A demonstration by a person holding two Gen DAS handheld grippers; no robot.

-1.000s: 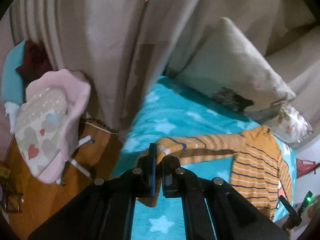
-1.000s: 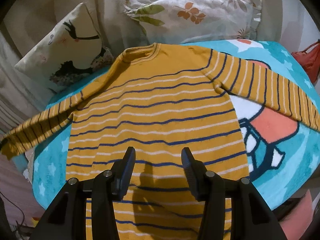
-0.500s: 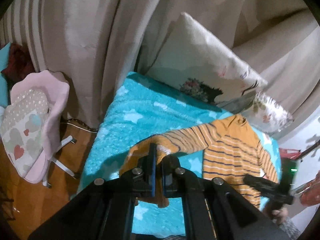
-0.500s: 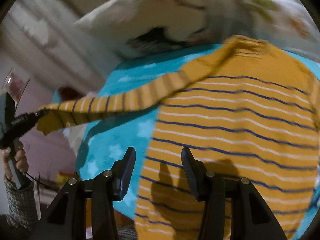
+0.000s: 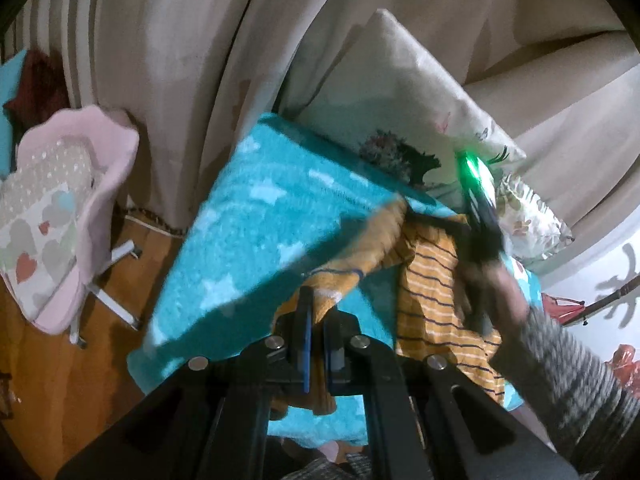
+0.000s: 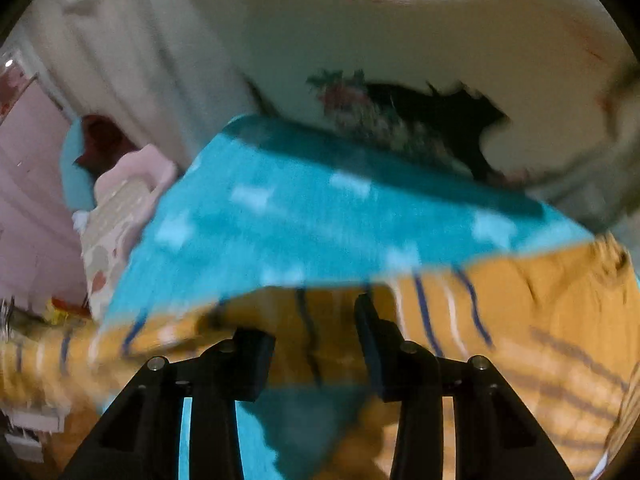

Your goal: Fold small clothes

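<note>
Swung over, right hand-held gripper [image 6: 316, 344] (closing, unclamped) straddles sleeve [image 6: 432, 304]; left [image 5: 316, 320] pinches it.

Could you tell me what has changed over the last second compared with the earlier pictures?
The right gripper swung from above the sweater's body to its left sleeve; its fingers have just been closing, the sleeve between them, not yet pinched. The left gripper carried the cuff toward the sweater. It stays clamped; the blanket is unchanged.

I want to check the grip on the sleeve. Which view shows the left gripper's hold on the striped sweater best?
The left wrist view: the left gripper is shut on the sleeve of the striped sweater. The right wrist view, blurred, shows only the stretched sleeve, not that gripper.
</note>
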